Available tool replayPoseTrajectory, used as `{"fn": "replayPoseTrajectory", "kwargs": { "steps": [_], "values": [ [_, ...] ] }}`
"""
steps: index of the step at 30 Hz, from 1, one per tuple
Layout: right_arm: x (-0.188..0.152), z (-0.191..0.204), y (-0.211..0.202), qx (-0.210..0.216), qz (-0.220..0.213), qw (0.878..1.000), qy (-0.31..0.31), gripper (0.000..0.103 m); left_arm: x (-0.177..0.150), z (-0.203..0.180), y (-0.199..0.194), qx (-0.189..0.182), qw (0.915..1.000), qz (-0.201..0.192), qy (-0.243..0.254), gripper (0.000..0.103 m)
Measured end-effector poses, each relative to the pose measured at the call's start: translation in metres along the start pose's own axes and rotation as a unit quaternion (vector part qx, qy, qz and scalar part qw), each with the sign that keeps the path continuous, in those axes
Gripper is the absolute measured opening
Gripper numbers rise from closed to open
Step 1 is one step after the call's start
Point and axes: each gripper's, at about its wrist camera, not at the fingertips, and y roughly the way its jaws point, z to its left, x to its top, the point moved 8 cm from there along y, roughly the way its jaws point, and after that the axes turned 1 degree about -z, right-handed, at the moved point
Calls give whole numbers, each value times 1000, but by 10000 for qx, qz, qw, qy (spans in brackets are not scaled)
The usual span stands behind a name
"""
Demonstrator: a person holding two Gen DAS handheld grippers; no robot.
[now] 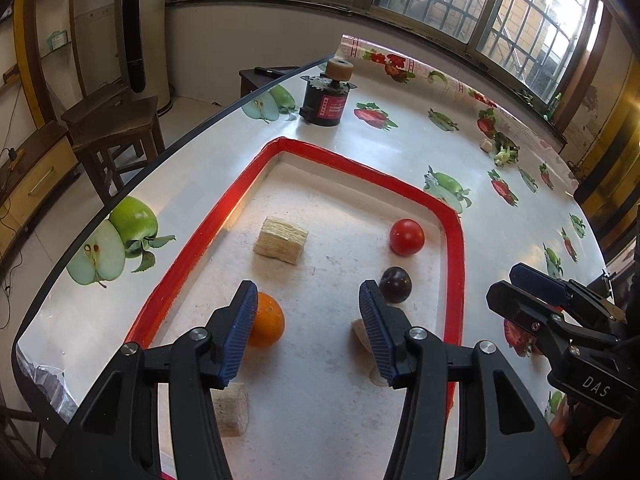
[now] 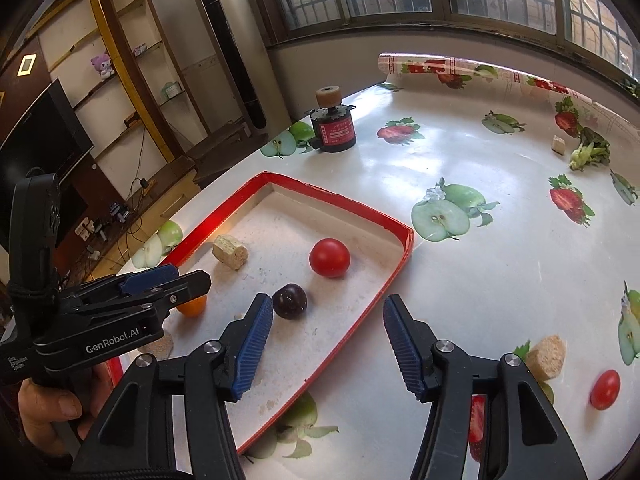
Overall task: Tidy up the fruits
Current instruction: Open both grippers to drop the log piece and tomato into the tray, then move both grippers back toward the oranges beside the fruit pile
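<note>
Left tongs (image 1: 308,328): blue ribbed pads spread wide, nothing between them, positioned above the near part of the shallow red-rimmed tray (image 1: 454,248). The round orange fruit (image 1: 267,320) lies in the tray just beside the left pad; whether they touch cannot be determined.

Right tongs (image 2: 326,344): pads likewise spread and empty, straddling the near right rim of the tray (image 2: 400,256), with the left pad close to the dark purple round plum (image 2: 289,300).

Further into the tray: the red round tomato (image 1: 407,237) lies just beyond the plum (image 1: 395,285), near the right rim. A pale fibrous block (image 1: 281,241) sits toward the left rim.

On the white table covered by a fruit-printed cloth (image 2: 480,280), outside the tray at the right: a small red oval tomato (image 2: 605,389) and a tan porous chunk (image 2: 546,357), near each other.

Far side of the table: a black cylindrical motor with a red label (image 1: 326,102).
</note>
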Motion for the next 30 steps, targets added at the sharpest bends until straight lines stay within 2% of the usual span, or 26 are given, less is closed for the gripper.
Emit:
{"fn": "replayPoseTrajectory", "kwargs": {
  "steps": [6, 30],
  "values": [
    [-16, -18, -29, -148, -121, 9997, 169, 60, -7, -17, -16, -153, 9998, -91, 108, 51],
    [-93, -121, -122, -962, -401, 9890, 1051, 63, -44, -99, -34, -719, 9954, 28, 640, 51]
  ]
}}
